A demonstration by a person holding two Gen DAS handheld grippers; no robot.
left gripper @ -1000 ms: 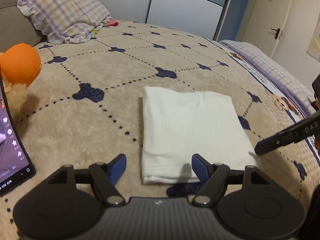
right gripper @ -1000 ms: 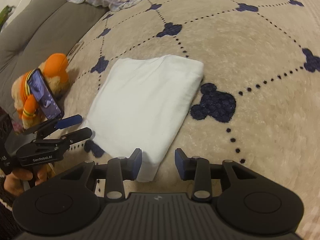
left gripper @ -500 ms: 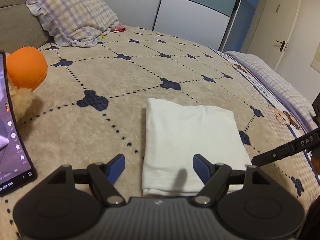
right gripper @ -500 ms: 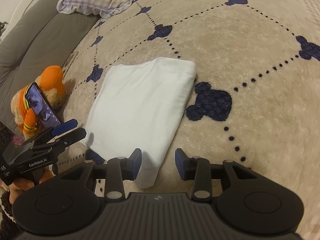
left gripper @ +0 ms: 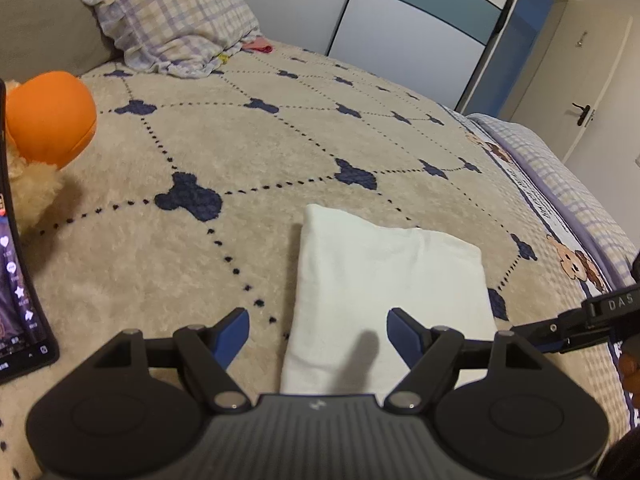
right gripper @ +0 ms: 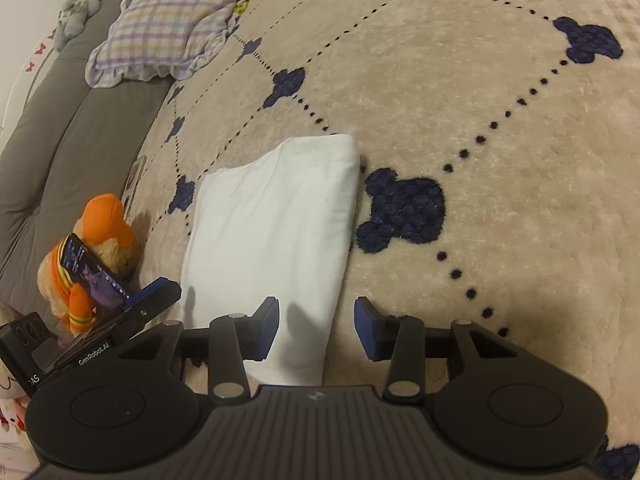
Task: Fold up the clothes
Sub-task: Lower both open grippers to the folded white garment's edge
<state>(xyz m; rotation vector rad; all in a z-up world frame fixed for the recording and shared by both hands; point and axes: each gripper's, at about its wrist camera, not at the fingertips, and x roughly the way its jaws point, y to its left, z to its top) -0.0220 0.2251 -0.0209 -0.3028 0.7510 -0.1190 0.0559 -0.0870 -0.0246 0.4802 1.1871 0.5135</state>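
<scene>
Both grippers, left and right, hover empty with jaws opening over a white garment already folded into a neat rectangle.

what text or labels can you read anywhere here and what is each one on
"DAS" on the right tongs, seen from the left wrist view.
"GenRobot.AI" on the left tongs, seen from the right wrist view; beside it "AS", cut off.
Phone screen: text too small to read.
Bedspread border: lettering too blurred to read.
</scene>
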